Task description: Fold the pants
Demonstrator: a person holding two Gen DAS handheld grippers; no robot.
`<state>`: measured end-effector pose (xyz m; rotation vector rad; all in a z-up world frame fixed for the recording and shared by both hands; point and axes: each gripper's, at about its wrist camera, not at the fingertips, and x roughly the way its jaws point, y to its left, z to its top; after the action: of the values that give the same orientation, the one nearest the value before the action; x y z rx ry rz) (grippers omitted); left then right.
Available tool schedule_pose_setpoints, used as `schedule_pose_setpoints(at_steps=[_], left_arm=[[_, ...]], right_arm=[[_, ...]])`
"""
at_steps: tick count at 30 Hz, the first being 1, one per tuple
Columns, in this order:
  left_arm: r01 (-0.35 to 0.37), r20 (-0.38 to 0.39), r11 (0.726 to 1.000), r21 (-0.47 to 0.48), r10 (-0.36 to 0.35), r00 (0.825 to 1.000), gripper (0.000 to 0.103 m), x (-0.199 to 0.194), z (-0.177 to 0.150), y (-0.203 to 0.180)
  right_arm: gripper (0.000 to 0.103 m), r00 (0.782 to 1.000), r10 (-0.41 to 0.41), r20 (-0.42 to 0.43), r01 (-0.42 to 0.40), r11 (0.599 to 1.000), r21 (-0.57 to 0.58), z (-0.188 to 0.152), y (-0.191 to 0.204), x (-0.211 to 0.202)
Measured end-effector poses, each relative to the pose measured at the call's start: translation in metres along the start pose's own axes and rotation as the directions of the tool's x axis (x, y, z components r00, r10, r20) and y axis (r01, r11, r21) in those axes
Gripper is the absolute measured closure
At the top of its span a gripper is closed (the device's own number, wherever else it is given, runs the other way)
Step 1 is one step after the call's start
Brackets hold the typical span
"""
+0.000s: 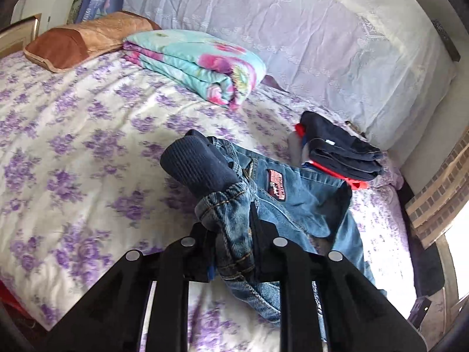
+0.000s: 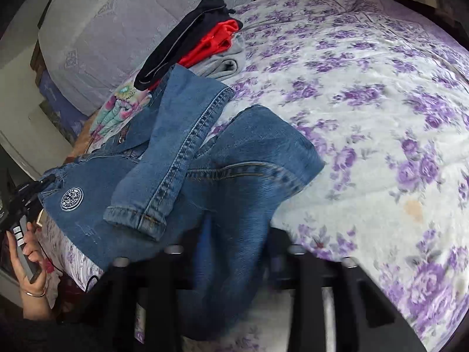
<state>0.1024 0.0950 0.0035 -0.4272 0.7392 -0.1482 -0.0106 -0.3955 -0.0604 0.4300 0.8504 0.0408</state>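
Observation:
Small blue denim pants (image 1: 296, 205) with a dark ribbed waistband (image 1: 199, 167) and a red patch lie crumpled on the floral bedspread (image 1: 88, 146). My left gripper (image 1: 234, 234) is shut on the waist edge of the pants and lifts it. In the right wrist view the pants (image 2: 181, 158) are bunched, one leg folded across the other, a round white patch near the left. My right gripper (image 2: 234, 249) is shut on denim of a pant leg, lifted off the bed (image 2: 381, 117). The left gripper (image 2: 26, 202) also shows there, in a hand at the left.
A stack of folded dark, red and grey clothes (image 1: 343, 152) lies beyond the pants, also in the right wrist view (image 2: 205, 38). A folded floral quilt (image 1: 199, 64), a brown pillow (image 1: 85, 41) and a big lilac-covered bolster (image 1: 293, 35) sit further back.

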Motion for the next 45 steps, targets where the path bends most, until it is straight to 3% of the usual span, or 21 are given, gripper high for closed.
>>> schedule_pose_setpoints(at_steps=[2,4,7,8,9,12,15,18,20,22,23,24,25,28,30,34,36,37,38,40,45], left_arm=[[-0.031,-0.051,0.999,-0.017,0.031,0.998,0.086,0.009,-0.009,0.011],[-0.039,-0.073,0.999,-0.033,0.037,0.997,0.087,0.010,-0.017,0.018],[-0.030,-0.044,0.999,-0.041,0.028,0.999,0.087,-0.002,-0.027,0.014],[-0.010,-0.037,0.999,-0.046,0.009,0.999,0.087,-0.009,-0.030,0.012],[-0.002,-0.027,0.999,-0.039,0.001,1.000,0.086,-0.014,-0.032,0.008],[-0.018,-0.016,1.000,-0.017,0.018,1.000,0.086,-0.016,-0.037,0.005],[-0.027,-0.061,0.998,-0.050,0.024,0.998,0.086,0.001,-0.037,0.018],[-0.052,-0.087,0.998,-0.029,0.050,0.995,0.084,0.017,-0.042,0.021],[-0.080,-0.096,0.997,-0.003,0.079,0.992,0.062,0.029,-0.044,0.014],[-0.079,-0.115,0.997,0.002,0.078,0.990,0.037,0.042,-0.048,0.009],[-0.083,-0.122,0.996,0.011,0.084,0.989,0.031,0.050,-0.049,0.006],[-0.102,-0.131,0.995,0.022,0.104,0.986,0.031,0.059,-0.051,0.003],[-0.122,-0.140,0.992,0.024,0.124,0.982,0.032,0.065,-0.052,0.003],[-0.129,-0.123,0.991,-0.034,0.124,0.985,0.054,0.065,-0.050,0.014],[-0.092,-0.141,0.993,-0.073,0.081,0.987,0.059,0.065,-0.048,0.022],[-0.107,-0.137,0.994,-0.021,0.103,0.985,0.060,0.064,-0.053,0.012],[-0.104,-0.137,0.994,-0.028,0.100,0.986,0.060,0.065,-0.053,0.011],[-0.099,-0.138,0.994,-0.038,0.093,0.986,0.061,0.065,-0.052,0.013],[-0.093,-0.142,0.994,-0.051,0.085,0.986,0.060,0.065,-0.051,0.015],[-0.078,-0.155,0.995,-0.070,0.067,0.986,0.060,0.066,-0.049,0.020],[-0.057,-0.174,0.997,-0.059,0.045,0.984,0.059,0.066,-0.047,0.023]], right_arm=[[0.093,0.993,-0.080,0.090,0.087,0.993,-0.078,0.016,0.021,-0.026],[0.094,0.950,-0.219,0.221,0.259,0.951,-0.172,0.034,0.051,-0.067],[0.102,0.722,-0.481,0.498,0.636,0.744,-0.204,0.059,0.100,-0.139],[0.099,0.697,-0.496,0.518,0.667,0.712,-0.217,0.068,0.109,-0.153],[0.093,0.723,-0.475,0.501,0.648,0.718,-0.255,0.076,0.114,-0.160],[0.012,0.827,-0.388,0.406,0.525,0.792,-0.312,0.089,0.102,-0.151],[0.010,0.888,-0.391,0.243,0.450,0.847,-0.282,0.080,0.056,-0.109],[0.010,0.962,-0.269,0.050,0.273,0.955,-0.114,0.041,-0.013,-0.059],[0.012,0.992,-0.118,-0.048,0.120,0.992,0.038,0.010,-0.048,-0.023],[0.041,0.999,-0.024,-0.029,0.028,0.991,0.134,-0.010,-0.059,-0.005],[0.046,1.000,0.021,0.005,-0.021,0.993,0.113,-0.012,-0.052,-0.003],[0.082,0.996,0.080,-0.025,-0.078,0.994,0.083,-0.010,-0.042,0.004],[0.091,0.998,0.053,-0.043,-0.050,0.997,0.052,-0.006,-0.031,0.008],[0.096,0.992,-0.127,0.019,0.128,0.988,-0.082,0.011,0.001,-0.017],[0.096,0.959,-0.250,0.133,0.274,0.936,-0.222,0.023,0.037,-0.050],[0.096,0.819,-0.392,0.419,0.564,0.680,-0.468,0.019,0.145,-0.094],[0.095,0.817,-0.384,0.429,0.573,0.613,-0.544,0.016,0.181,-0.086],[0.094,0.843,-0.363,0.396,0.537,0.599,-0.594,0.011,0.194,-0.074],[0.090,0.887,-0.336,0.315,0.461,0.625,-0.631,0.009,0.200,-0.060],[0.057,0.979,-0.189,0.075,0.192,0.735,-0.650,0.013,0.190,-0.032],[0.047,0.991,-0.132,-0.017,0.120,0.942,-0.313,0.035,0.077,-0.035]])
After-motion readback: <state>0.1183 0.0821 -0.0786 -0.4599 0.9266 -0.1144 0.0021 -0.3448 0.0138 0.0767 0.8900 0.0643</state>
